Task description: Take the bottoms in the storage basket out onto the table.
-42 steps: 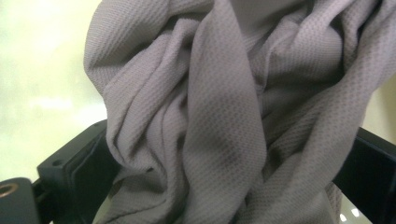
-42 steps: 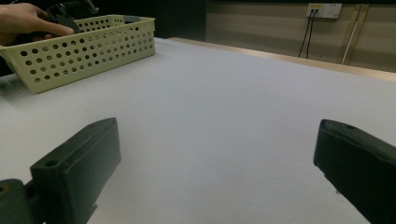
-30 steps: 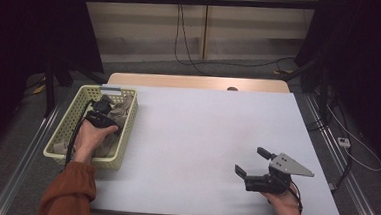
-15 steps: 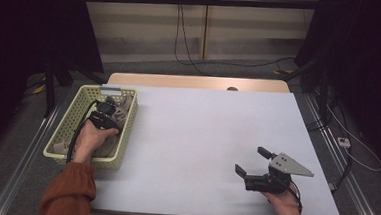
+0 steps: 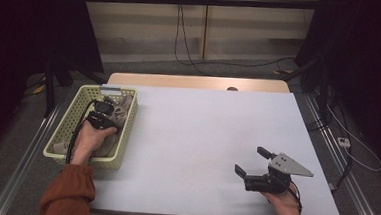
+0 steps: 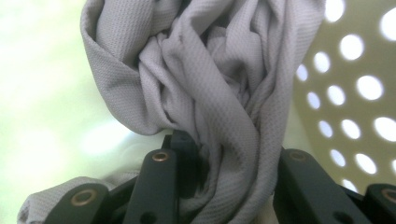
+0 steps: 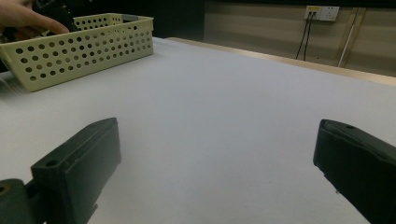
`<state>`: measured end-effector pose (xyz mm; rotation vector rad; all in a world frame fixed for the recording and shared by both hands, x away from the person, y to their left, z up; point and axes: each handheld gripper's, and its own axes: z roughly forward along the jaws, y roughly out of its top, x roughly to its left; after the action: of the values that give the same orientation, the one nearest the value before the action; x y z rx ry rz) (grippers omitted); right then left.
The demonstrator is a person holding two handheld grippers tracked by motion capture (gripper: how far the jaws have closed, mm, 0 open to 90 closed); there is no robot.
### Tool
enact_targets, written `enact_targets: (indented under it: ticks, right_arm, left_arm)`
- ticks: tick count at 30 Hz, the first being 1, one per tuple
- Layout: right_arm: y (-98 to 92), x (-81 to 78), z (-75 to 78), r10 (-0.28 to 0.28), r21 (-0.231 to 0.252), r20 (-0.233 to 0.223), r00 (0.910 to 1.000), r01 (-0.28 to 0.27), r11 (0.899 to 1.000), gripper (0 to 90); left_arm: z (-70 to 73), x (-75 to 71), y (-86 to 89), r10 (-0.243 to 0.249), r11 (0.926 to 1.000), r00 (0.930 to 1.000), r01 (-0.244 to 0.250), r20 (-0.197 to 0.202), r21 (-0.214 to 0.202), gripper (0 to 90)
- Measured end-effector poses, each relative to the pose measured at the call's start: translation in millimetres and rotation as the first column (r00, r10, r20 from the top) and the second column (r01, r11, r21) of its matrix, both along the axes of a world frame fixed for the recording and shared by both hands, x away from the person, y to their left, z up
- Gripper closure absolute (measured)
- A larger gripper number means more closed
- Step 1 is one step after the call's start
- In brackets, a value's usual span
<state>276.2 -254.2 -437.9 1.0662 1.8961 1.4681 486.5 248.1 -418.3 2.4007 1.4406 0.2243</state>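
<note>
Grey cloth pinched in the basket

Grey cloth (image 6: 205, 93) is the thing we have in hand. It lies bunched inside the pale green perforated basket (image 5: 61, 142), which stands at the left side of the white table (image 5: 201, 138). Our left gripper (image 5: 100, 118) reaches down into that basket, and its fingers (image 6: 154, 186) have just been closing; they now press on a twisted fold of the cloth that runs down between them.

Our right gripper (image 5: 250, 164) rests low over the near right part of the table, well apart from the basket. Its fingers (image 7: 79, 163) stand wide and hold nothing, with bare table surface between them.

From the high view we see both hands at once, the rust-coloured sleeve (image 5: 68, 195) at the left, and the cloth as a small grey heap beside the left gripper. The left gripper view brings the cloth close: we make out its fine knit weave, its creases, and the round holes of the basket wall at the right. The right gripper view looks level across the table to the basket's outer wall, with a hand (image 7: 28, 18) above its rim.
</note>
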Motion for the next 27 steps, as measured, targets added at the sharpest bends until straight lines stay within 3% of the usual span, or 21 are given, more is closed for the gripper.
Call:
enact_targets:
  ticks: [2, 4, 8, 14, 22, 27]
  right_arm:
    - [-0.1, 0.1, 0.0, 0.001, -0.002, 0.001, 1.0, -0.001, 1.0, 0.8]
    - [0.2, 0.1, 0.1, 0.001, -0.001, 0.002, 1.0, -0.001, 1.0, 0.8]
    - [0.4, 0.2, 0.1, 0.004, 0.0, 0.003, 1.0, -0.004, 1.0, 0.8]
    - [-0.1, 0.4, 0.0, 0.004, 0.003, 0.002, 1.0, -0.004, 1.0, 0.8]
    - [-0.3, -0.1, -0.2, 0.002, 0.006, -0.002, 1.0, -0.002, 1.0, 0.8]
    - [-1.8, -1.6, 0.0, -0.006, 0.006, -0.002, 1.0, 0.006, 1.0, 0.8]
  left_arm:
    - [0.6, -1.5, 1.8, -0.014, 0.9998, 0.9997, 0.014, 0.023, -0.01, 69.8]
    - [2.0, -3.2, 2.8, 0.003, 0.9997, 0.9994, -0.002, 0.035, -0.026, 69.8]
    - [8.9, -6.5, 5.3, -0.004, 0.9994, 0.9954, 0.008, 0.095, -0.035, 69.8]
    - [17.6, -11.2, 7.5, 0.014, 0.9975, 0.9783, 0.001, 0.207, -0.07, 69.8]
    - [28.6, -16.3, 13.2, 0.056, 0.9938, 0.9579, -0.026, 0.282, -0.108, 69.8]
    - [34.1, -18.0, 13.4, 0.082, 0.9902, 0.9399, -0.04, 0.331, -0.134, 69.9]
